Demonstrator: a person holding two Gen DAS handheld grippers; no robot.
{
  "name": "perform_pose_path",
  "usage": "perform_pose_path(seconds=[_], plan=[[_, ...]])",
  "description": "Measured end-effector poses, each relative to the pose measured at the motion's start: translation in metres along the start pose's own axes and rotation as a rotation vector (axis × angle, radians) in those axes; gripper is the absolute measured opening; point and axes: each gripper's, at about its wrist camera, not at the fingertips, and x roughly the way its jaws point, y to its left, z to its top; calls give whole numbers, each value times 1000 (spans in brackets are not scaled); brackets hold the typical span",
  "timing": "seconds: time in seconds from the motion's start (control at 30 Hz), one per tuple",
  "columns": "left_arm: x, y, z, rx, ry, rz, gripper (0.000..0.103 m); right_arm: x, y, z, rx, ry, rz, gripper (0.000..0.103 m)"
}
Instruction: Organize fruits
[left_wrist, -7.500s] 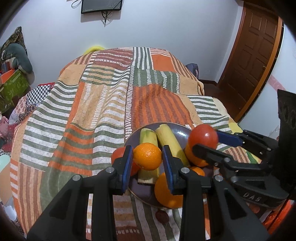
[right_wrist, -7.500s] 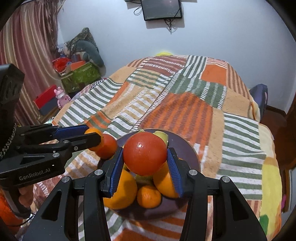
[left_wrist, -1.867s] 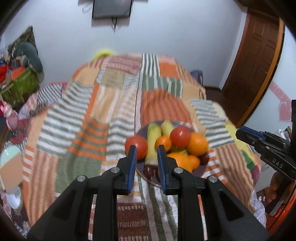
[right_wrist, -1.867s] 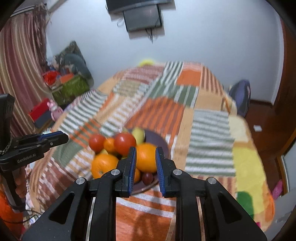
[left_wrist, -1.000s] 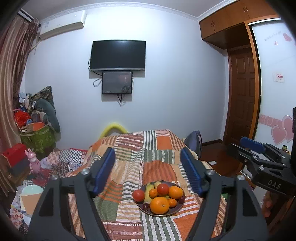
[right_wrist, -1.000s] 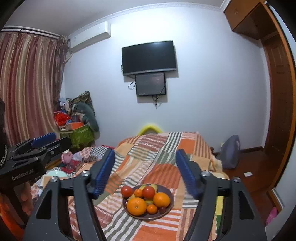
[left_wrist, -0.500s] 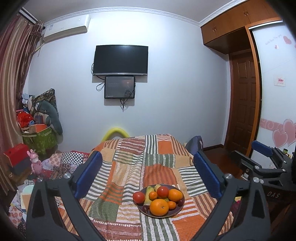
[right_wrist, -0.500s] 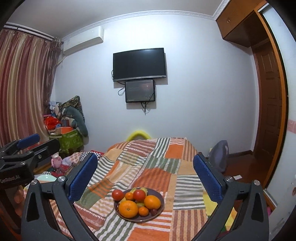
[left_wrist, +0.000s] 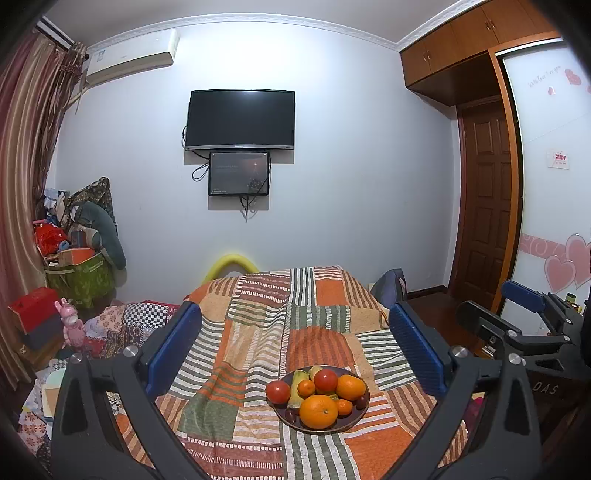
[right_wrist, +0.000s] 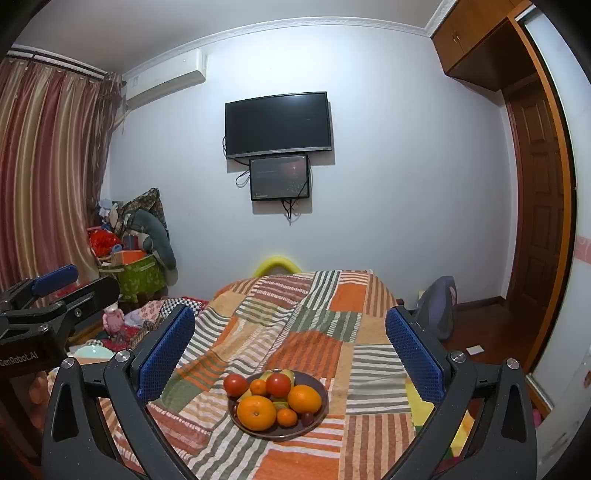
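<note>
A dark plate sits on the striped patchwork bedspread and holds oranges, tomatoes, bananas and small dark fruits. It also shows in the right wrist view with a large orange at the front. My left gripper is wide open and empty, held well back from the plate. My right gripper is also wide open and empty, well back. Each gripper shows at the edge of the other's view.
A TV and a smaller screen hang on the far wall. Clutter, a green box and toys lie at the left by the curtain. A wooden door and a wardrobe stand at the right. A bag sits beside the bed.
Both grippers let go of their fruits onto the plate, pulled far back and up from the bed, and opened wide. In the last half second they barely moved.
</note>
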Motion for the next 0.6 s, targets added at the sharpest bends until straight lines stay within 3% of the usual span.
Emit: perform_pose_path(seconds=[0.6], plan=[[1,-2,0,1,3,-5,103,-3,0,3,0,0,-4,103]])
